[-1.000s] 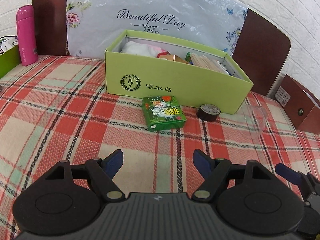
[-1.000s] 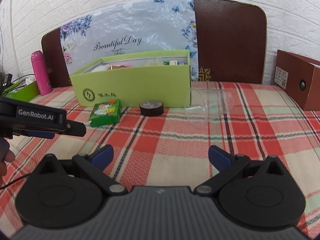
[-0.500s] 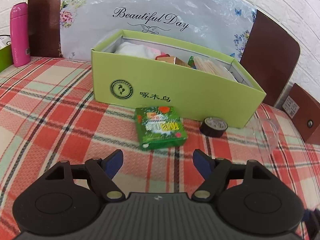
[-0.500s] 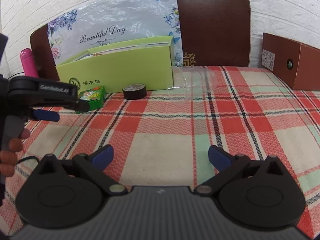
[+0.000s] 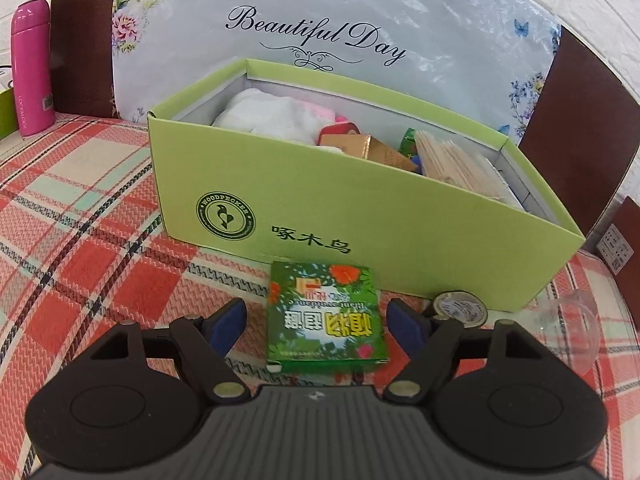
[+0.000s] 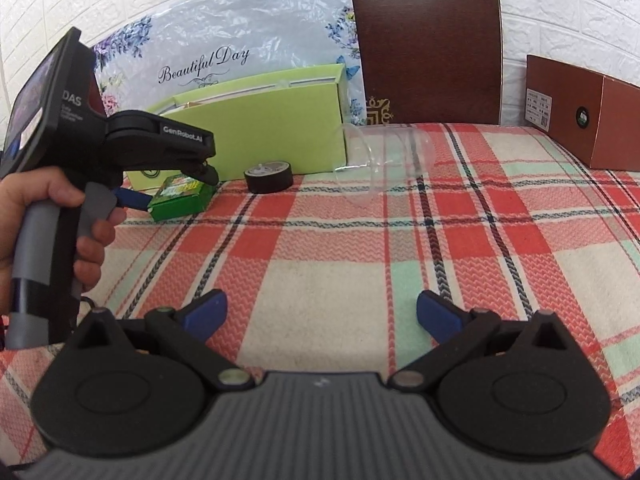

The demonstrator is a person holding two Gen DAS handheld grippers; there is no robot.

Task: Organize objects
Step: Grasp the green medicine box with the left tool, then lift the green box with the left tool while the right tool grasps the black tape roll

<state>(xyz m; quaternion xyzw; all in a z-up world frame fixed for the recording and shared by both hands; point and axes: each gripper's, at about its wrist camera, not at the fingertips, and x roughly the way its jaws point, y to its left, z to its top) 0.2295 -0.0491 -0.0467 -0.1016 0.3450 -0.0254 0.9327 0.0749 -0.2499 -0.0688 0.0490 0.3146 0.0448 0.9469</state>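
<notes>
A plaid tablecloth (image 5: pixel 72 208) covers the table. An open cardboard box (image 5: pixel 360 216) stands at the far middle, holding a folded cloth (image 5: pixel 268 114) at its left end and a bundle of wooden sticks (image 5: pixel 460 168) at its right. Just near of the box's front wall lies a small flat packet (image 5: pixel 326 318), between the left gripper (image 5: pixel 316 320)'s fingers. A tape roll (image 5: pixel 460 306) lies to the packet's right, and a clear plastic cup (image 6: pixel 384 160) lies on its side further right. A thermos bottle (image 5: pixel 32 68) stands at the far left. A printed plastic bag (image 5: pixel 320 20) leans behind the box, against a chair back (image 6: pixel 428 40). A carton (image 6: pixel 580 112) sits at the far right.
</notes>
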